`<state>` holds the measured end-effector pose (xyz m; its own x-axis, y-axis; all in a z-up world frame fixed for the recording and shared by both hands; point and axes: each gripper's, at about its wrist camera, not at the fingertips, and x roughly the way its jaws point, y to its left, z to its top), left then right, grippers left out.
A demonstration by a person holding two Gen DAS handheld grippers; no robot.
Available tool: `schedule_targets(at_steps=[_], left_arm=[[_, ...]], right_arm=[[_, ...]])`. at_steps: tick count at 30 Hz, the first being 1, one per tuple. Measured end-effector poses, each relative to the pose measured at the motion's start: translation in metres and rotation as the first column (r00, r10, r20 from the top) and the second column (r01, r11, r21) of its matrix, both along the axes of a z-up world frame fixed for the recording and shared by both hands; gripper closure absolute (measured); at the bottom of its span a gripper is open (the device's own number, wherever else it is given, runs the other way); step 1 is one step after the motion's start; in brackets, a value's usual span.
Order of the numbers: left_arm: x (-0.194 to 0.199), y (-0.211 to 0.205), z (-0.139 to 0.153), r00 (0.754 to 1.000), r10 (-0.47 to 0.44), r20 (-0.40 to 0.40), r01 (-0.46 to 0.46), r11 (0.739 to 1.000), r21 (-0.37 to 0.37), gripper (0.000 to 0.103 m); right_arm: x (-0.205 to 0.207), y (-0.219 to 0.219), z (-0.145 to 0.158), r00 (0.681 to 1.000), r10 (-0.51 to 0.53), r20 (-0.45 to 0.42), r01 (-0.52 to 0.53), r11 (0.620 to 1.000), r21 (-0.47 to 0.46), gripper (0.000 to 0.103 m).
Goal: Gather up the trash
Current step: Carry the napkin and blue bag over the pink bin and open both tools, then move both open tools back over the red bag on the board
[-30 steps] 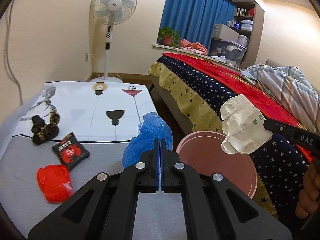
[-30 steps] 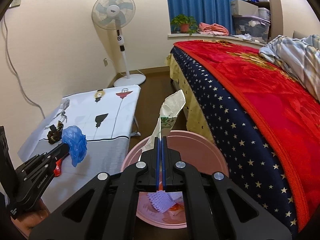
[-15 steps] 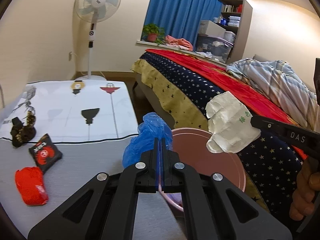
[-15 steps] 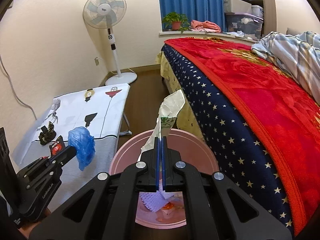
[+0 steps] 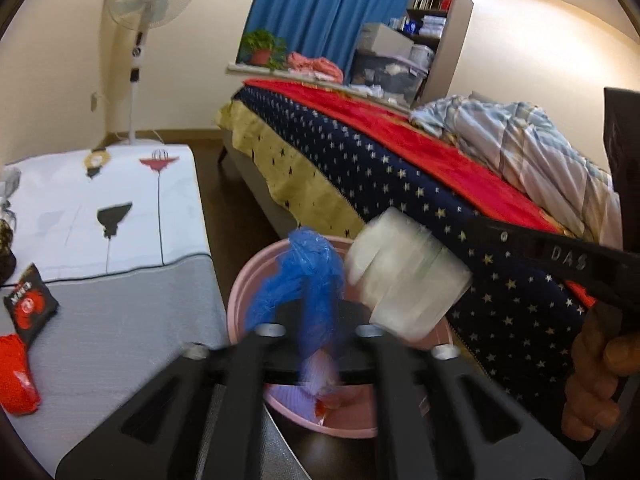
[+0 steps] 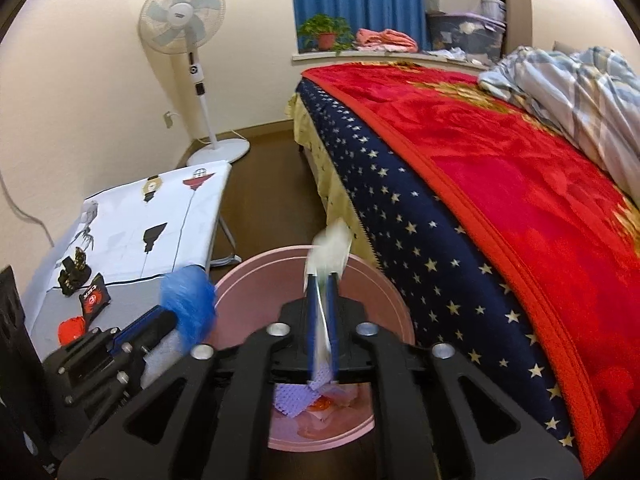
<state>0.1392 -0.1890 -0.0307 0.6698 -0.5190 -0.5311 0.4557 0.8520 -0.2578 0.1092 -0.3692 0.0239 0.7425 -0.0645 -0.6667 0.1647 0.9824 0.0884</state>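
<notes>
Trash over one pink bin (image 6: 390,296): I see a blue bag (image 5: 308,268) between my left gripper's (image 5: 316,320) opening jaws, and a white wrapper (image 6: 330,252) between my right gripper's (image 6: 321,320) opening jaws. Two more pieces, red (image 5: 14,376) and black (image 5: 30,306), lie on the table (image 5: 120,320).

Left gripper (image 5: 316,312) angled downward, jaws opening, blurred blue plastic bag (image 5: 304,276) between the fingers, pads apart from it; right gripper (image 6: 322,308) also tilted down, jaws opening, blurred white paper wrapper (image 6: 330,250) between the blue-lined fingers (image 6: 333,312); person's right hand (image 5: 600,376) wrapped round its handle at the left view's right edge, fingers curled.
</notes>
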Motion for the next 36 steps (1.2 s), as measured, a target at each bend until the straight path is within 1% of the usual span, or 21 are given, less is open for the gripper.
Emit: schedule_targets(at_steps=[1,2,6,12,17,23,30,36], left_arm=[[0.000,0.001,-0.001,1.000,0.012,-0.001,-0.012,1.000,0.004,0.070],[0.000,0.003,-0.002,1.000,0.018,-0.005,-0.017,1.000,0.001,0.070],[-0.003,0.010,0.001,1.000,0.025,0.005,-0.024,1.000,-0.003,0.070],[-0.011,0.026,0.012,0.997,0.059,0.040,-0.059,0.998,0.005,0.070],[-0.018,0.052,0.021,0.991,0.116,0.066,-0.117,0.993,0.001,0.070],[-0.023,0.081,0.025,0.979,0.183,0.084,-0.185,0.983,0.010,0.070],[-0.025,0.125,0.025,0.955,0.284,0.087,-0.287,0.958,0.020,0.072],[-0.030,0.165,0.032,0.917,0.386,0.103,-0.391,0.920,0.027,0.072]], right_arm=[[0.000,-0.002,0.000,1.000,-0.016,0.000,0.016,1.000,0.001,0.070],[-0.001,-0.003,0.000,1.000,-0.028,0.003,0.028,1.000,-0.002,0.059],[-0.004,-0.004,0.002,0.999,-0.035,0.023,0.035,0.999,0.001,0.059],[-0.009,0.006,0.006,0.999,0.001,0.055,-0.001,1.000,0.004,0.059],[-0.011,0.024,0.010,0.996,0.048,0.076,-0.048,0.999,0.003,0.059],[-0.009,0.050,0.012,0.990,0.106,0.094,-0.108,0.994,0.015,0.059],[0.001,0.091,0.008,0.974,0.199,0.106,-0.205,0.977,0.051,0.060],[0.010,0.133,0.001,0.955,0.273,0.112,-0.282,0.956,0.076,0.060]])
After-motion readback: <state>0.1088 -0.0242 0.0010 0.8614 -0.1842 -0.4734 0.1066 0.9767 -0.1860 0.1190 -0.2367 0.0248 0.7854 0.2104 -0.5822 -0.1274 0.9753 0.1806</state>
